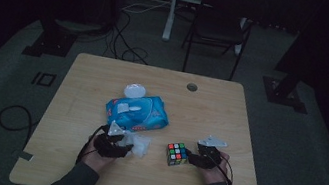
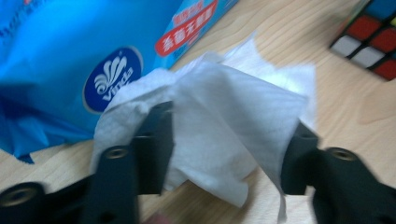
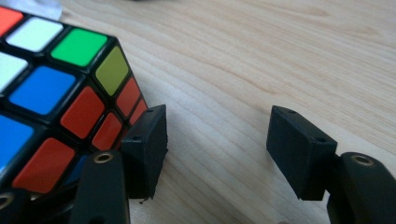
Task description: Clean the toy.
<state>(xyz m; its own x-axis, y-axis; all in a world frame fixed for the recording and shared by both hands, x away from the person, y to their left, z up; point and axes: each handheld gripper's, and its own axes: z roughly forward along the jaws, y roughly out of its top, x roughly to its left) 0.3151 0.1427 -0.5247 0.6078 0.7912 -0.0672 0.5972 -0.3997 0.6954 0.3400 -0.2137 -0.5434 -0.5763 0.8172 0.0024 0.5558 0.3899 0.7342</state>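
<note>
A crumpled white wet wipe (image 2: pixel 224 116) lies on the wooden table between the wide-apart jaws of my left gripper (image 2: pixel 229 149); part of it drapes over one jaw and neither pad presses on it. In the high view the left gripper (image 1: pixel 124 147) sits just left of the wipe (image 1: pixel 139 144), below the blue wipes pack (image 1: pixel 137 112). A colour cube (image 1: pixel 176 154) stands right of the wipe. My right gripper (image 1: pixel 192 158) is open at the cube's right side. The cube (image 3: pixel 51 93) sits outside one jaw of the right gripper (image 3: pixel 217 144), with bare table between the jaws.
The blue pack (image 2: pixel 70 60) lies close behind the wipe, with a white round lid (image 1: pixel 135 90) at its far end. A cable hole (image 1: pixel 192 87) marks the table's far side. A chair (image 1: pixel 219 25) and floor cables stand beyond the table.
</note>
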